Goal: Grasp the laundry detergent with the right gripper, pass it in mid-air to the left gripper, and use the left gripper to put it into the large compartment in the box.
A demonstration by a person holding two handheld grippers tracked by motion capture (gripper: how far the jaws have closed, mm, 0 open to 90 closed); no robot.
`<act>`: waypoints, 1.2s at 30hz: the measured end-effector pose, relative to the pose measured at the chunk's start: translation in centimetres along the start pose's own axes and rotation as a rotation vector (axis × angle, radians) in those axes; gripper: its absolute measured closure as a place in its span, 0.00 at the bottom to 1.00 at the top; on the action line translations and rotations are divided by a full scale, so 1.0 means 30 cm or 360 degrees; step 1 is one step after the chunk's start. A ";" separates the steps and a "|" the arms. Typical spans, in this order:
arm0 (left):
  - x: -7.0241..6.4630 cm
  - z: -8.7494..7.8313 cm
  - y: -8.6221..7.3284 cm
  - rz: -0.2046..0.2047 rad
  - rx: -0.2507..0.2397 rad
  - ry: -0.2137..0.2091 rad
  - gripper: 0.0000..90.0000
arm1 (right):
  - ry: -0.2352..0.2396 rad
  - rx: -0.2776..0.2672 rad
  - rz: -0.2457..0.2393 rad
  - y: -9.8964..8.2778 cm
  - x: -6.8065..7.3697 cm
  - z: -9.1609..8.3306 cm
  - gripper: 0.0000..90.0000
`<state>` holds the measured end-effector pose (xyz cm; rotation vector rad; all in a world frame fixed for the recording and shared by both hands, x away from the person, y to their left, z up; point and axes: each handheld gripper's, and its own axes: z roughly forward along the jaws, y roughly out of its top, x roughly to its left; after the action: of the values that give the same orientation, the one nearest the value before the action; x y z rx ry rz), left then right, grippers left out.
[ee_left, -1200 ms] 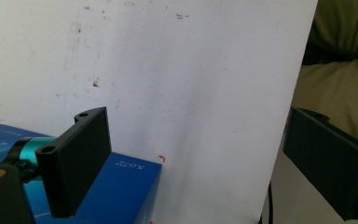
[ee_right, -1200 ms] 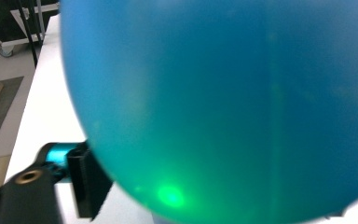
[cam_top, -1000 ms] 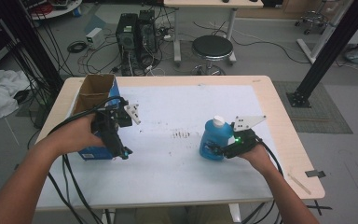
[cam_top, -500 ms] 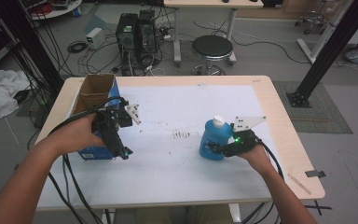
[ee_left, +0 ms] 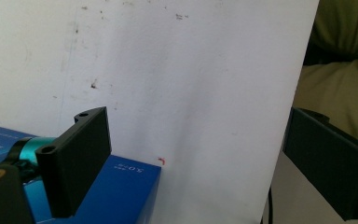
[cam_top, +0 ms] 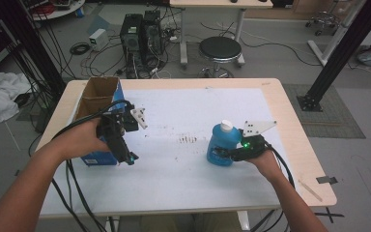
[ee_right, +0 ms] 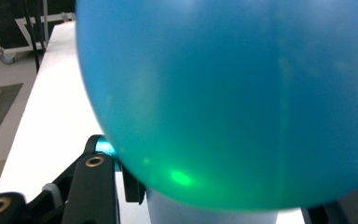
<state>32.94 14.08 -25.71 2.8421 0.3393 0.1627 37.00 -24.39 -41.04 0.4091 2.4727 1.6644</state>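
Now right gripper (cam_top: 228, 153) around blue bottle (cam_top: 221, 145)

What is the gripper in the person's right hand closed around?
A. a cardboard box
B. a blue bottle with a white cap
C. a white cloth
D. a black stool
B: in the high view the right gripper is clamped on the blue bottle, which stands upright on the table.

The room is bright all over, and the white table top (cam_top: 183, 174) shines pale with only soft, faint shadows under the arms. Up close, the blue bottle (ee_right: 233, 102) is a big blurry blob with a small green glow on it. The nearer black jaw in the left gripper view looks soft, and the high view is a bit grainy.
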 end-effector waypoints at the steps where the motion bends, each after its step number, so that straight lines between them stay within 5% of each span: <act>1: 0.000 0.001 0.001 -0.0003 -0.0001 0.0001 0.08 | -0.0002 -0.0008 0.0003 -0.001 0.001 0.000 0.49; 19: -0.014 -0.037 0.065 0.0031 -0.0036 0.0013 0.08 | 0.0035 -0.0025 -0.0019 0.066 0.032 -0.061 0.50; 27: -0.020 -0.087 0.158 0.0062 -0.0063 0.0006 0.08 | 0.0073 -0.0007 -0.0038 0.167 0.064 -0.124 0.50; 36: -0.035 -0.129 0.277 0.0151 -0.0077 -0.0027 0.08 | 0.0156 0.0005 -0.0068 0.248 0.092 -0.128 0.50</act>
<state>33.16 7.05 -19.75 2.8114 0.1947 0.1635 34.49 -24.34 -32.60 0.2790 2.5338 1.7033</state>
